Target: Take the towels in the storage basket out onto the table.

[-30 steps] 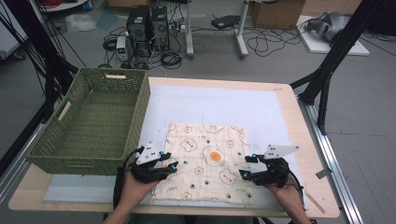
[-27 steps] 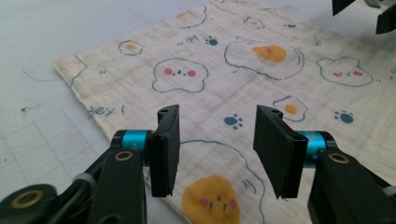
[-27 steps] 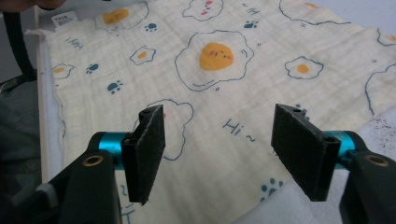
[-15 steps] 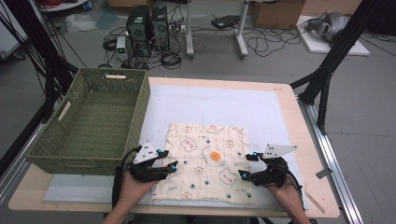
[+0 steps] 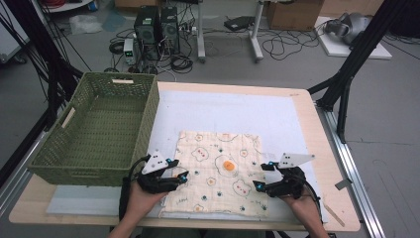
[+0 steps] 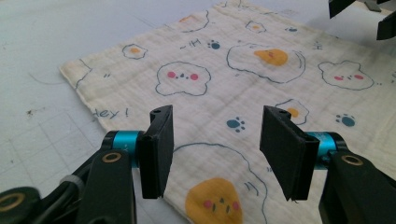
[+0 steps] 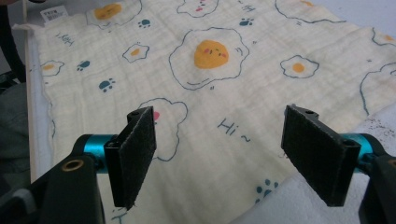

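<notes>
A cream cloth (image 5: 218, 173) printed with fried eggs and bears lies flat on the white mat (image 5: 223, 111). My left gripper (image 5: 177, 168) sits at the cloth's left edge near the front. Its jaws have just been opening and stand open (image 6: 215, 140) just over the cloth (image 6: 224, 79), with nothing pinched. My right gripper (image 5: 259, 176) is at the cloth's right edge near the front. Its jaws have also just been opening and stand open (image 7: 219, 149) above the cloth (image 7: 210, 93), gripping nothing. The right gripper (image 6: 364, 14) also appears far off in the left gripper view.
A large green woven basket (image 5: 153, 114) stands on the table's left side, close to the cloth's far left corner. The wooden table (image 5: 327, 163) ends just right of my right hand. Bare white mat stretches behind the cloth.
</notes>
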`<state>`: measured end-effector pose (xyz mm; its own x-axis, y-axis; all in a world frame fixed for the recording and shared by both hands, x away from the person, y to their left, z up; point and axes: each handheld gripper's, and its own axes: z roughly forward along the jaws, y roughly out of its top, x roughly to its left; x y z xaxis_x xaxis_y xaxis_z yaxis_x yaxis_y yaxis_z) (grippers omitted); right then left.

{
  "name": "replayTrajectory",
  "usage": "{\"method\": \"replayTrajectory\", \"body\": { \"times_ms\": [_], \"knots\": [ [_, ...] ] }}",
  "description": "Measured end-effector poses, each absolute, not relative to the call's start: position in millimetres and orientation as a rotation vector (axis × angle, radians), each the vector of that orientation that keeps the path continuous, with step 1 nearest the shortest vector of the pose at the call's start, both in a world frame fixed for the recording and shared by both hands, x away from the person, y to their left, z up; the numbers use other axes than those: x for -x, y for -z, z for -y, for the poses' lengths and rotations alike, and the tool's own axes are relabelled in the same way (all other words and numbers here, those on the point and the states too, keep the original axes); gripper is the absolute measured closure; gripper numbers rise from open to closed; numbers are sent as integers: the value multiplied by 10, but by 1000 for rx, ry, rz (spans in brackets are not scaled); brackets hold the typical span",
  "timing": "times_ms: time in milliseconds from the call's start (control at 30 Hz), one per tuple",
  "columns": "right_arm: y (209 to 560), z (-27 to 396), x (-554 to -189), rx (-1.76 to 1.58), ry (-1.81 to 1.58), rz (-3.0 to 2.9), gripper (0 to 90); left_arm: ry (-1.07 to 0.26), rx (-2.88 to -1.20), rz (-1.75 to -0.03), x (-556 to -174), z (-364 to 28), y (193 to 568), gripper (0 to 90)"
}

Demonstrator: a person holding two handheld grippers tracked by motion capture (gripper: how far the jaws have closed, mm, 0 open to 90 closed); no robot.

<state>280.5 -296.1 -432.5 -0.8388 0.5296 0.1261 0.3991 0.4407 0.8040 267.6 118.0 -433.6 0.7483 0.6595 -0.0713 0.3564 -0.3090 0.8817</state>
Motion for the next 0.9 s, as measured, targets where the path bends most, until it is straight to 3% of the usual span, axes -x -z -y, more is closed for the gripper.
{"method": "replayTrajectory", "body": {
  "times_ms": [900],
  "knots": [
    [4354,2802,-2754,-679,-1288,-2649,283,-372,-1931,-776,-2692,-1195,4341,445]
  ]
}}
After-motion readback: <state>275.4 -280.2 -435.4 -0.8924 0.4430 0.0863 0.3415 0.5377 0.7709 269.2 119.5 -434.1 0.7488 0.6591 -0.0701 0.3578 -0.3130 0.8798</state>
